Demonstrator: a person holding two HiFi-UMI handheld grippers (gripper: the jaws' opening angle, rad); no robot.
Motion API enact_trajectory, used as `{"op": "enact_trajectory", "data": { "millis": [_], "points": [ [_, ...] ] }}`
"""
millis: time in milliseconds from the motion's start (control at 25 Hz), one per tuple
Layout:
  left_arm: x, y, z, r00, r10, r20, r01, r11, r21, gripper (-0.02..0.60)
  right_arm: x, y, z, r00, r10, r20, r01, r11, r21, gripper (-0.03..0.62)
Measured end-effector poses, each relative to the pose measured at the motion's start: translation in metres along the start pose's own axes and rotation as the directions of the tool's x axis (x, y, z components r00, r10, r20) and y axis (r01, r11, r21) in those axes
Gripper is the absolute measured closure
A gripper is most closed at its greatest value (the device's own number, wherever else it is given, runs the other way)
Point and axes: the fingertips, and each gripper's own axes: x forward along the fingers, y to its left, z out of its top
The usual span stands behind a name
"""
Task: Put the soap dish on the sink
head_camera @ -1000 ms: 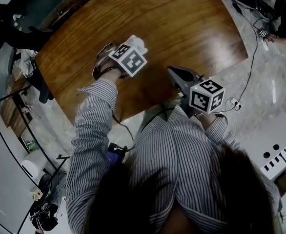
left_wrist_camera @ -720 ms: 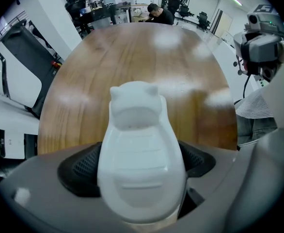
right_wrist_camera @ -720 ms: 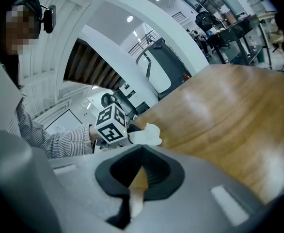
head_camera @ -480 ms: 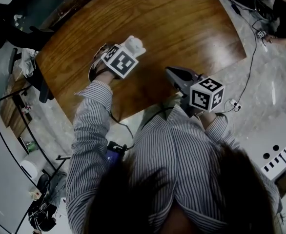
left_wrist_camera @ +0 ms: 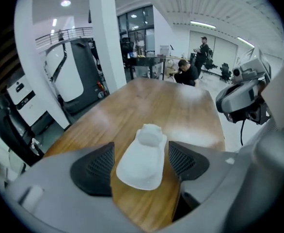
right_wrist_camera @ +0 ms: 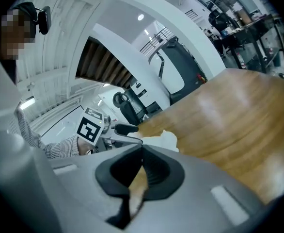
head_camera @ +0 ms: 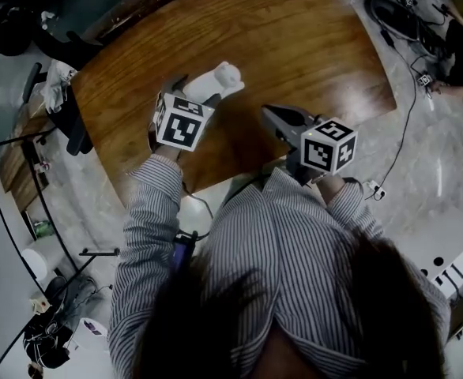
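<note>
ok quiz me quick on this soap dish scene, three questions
1. True or false: the right tongs are shut and empty.
2. The white moulded soap dish is A between the left tongs, B in the right tongs, C on a shelf.
3. What lies under the dish?
Key: 1 true. 2 A; those tongs are closing with the dish between them. 3 the brown wooden table.

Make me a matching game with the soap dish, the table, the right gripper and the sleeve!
Things:
1. soap dish
2. table
3. right gripper
4. sleeve

Matches:
A. striped
B. fingers shut
C. white
D. brown wood

Pairs: 1-C, 2-D, 3-B, 4-A
</note>
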Motion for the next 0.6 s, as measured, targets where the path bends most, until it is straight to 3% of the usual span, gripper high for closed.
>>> {"op": "enact_trajectory", "data": {
  "millis": [120, 360, 480, 600],
  "points": [
    [-0.025, 0.000, 0.004, 0.994, 0.050, 0.095, -0.044, 0.997, -0.071, 0.250, 0.005, 0.013, 0.008, 1.000, 0.029, -0.006, -0.030, 0.999, -0.039, 0.592],
    [-0.061, -0.016, 0.005, 0.955, 0.154, 0.253, -0.109, 0.977, -0.185, 0.456, 0.006, 0.030, 0.015, 0.998, 0.065, -0.021, -0.067, 0.991, -0.113, 0.592],
    [-0.065, -0.029, -0.005, 0.947, 0.159, 0.279, -0.092, 0.967, -0.239, 0.510, 0.008, 0.035, 0.014, 0.996, 0.069, -0.049, -0.076, 0.985, -0.153, 0.592],
    [-0.073, -0.040, -0.008, 0.928, 0.166, 0.333, -0.047, 0.940, -0.338, 0.571, 0.008, 0.038, 0.011, 0.996, 0.063, -0.070, -0.075, 0.978, -0.192, 0.592]
  ]
}}
